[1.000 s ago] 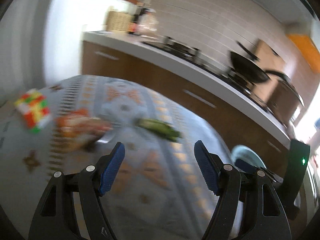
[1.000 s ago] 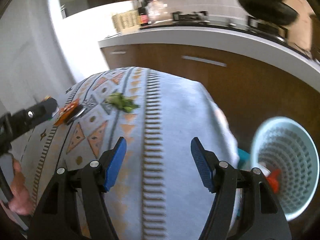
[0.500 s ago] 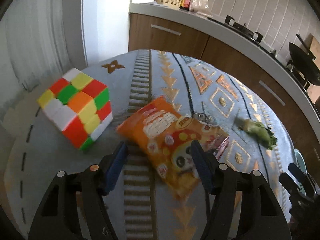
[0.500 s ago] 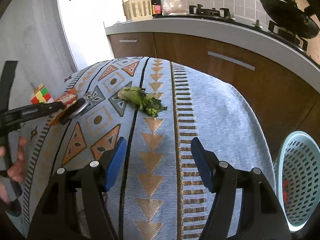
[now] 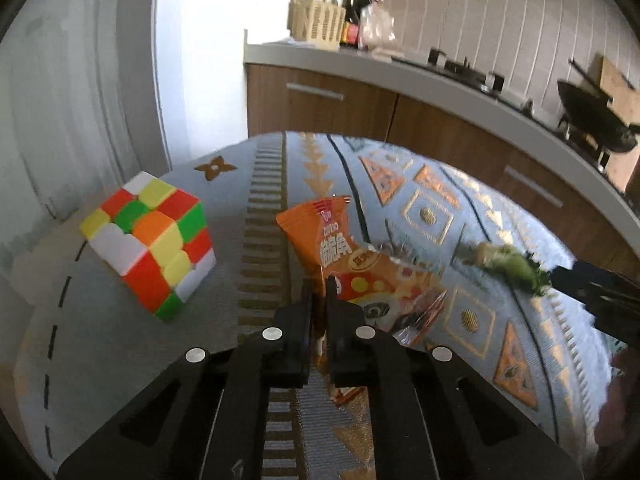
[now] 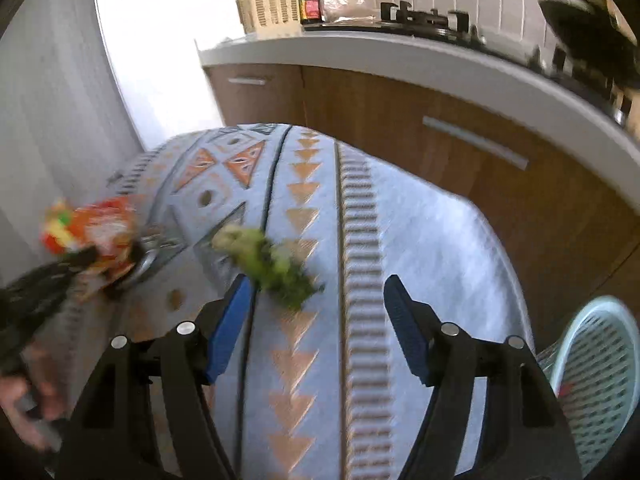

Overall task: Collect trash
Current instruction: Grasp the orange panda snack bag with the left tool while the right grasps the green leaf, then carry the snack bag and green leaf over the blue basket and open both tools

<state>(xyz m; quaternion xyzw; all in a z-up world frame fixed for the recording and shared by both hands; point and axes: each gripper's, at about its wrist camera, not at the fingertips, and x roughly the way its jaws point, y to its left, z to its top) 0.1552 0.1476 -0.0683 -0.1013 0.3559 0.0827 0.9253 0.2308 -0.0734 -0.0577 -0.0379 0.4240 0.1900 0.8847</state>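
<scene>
A scrambled puzzle cube (image 5: 150, 240) sits on the patterned grey tablecloth (image 5: 432, 216), with a metal ring (image 6: 146, 264) lying farther along it. Behind runs a wooden cabinet (image 6: 400, 116) under a pale counter (image 6: 360, 58) carrying a slatted basket (image 6: 270, 10), a dark bottle (image 6: 310, 0), a stove (image 6: 424, 16) and a black wok (image 5: 596, 124)

Bare patterned tablecloth (image 6: 420, 240) right of the vegetable scrap (image 6: 272, 264); puzzle cube (image 5: 150, 240) just left of the snack bag (image 5: 360, 268).
</scene>
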